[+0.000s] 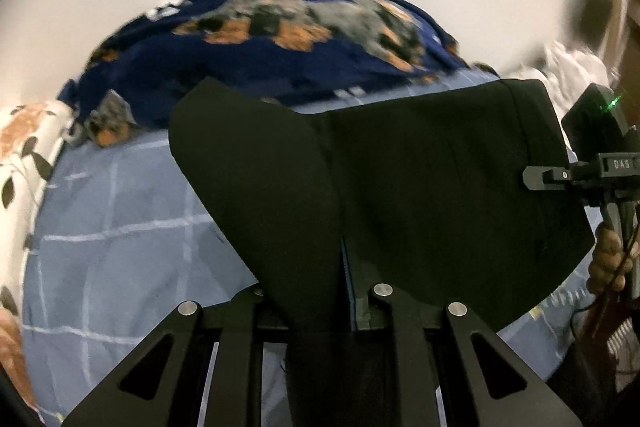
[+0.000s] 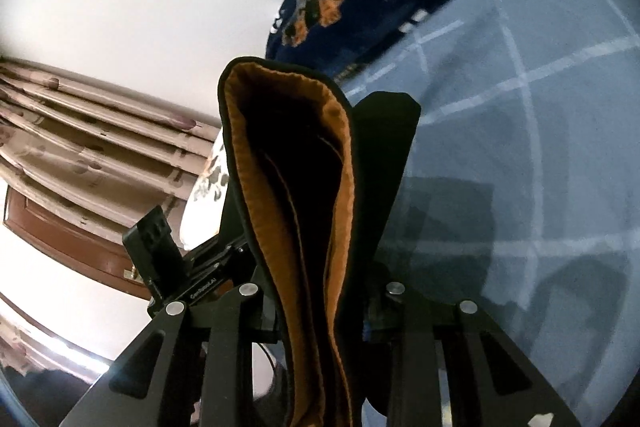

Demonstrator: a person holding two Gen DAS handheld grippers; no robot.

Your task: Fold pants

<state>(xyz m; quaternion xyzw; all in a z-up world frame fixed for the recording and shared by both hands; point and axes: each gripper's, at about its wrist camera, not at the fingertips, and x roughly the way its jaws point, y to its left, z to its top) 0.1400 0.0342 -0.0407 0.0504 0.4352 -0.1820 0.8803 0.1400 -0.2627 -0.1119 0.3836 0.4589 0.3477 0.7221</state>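
Note:
The black pants (image 1: 420, 187) hang lifted above the bed, stretched between my two grippers. My left gripper (image 1: 340, 291) is shut on one edge of the pants, and the cloth drapes over its fingers. My right gripper (image 2: 320, 287) is shut on the other edge, where the open end shows the orange-brown lining (image 2: 280, 167). The right gripper (image 1: 560, 175) also shows in the left wrist view at the pants' right edge, with the person's hand below it. The left gripper (image 2: 192, 267) shows at lower left in the right wrist view.
A light blue bedsheet (image 1: 120, 227) with white grid lines lies under the pants. A dark blue floral blanket (image 1: 260, 39) is bunched at the far side by the white wall. A white floral pillow (image 1: 24, 155) lies at the left. Curtains (image 2: 80, 147) hang beyond.

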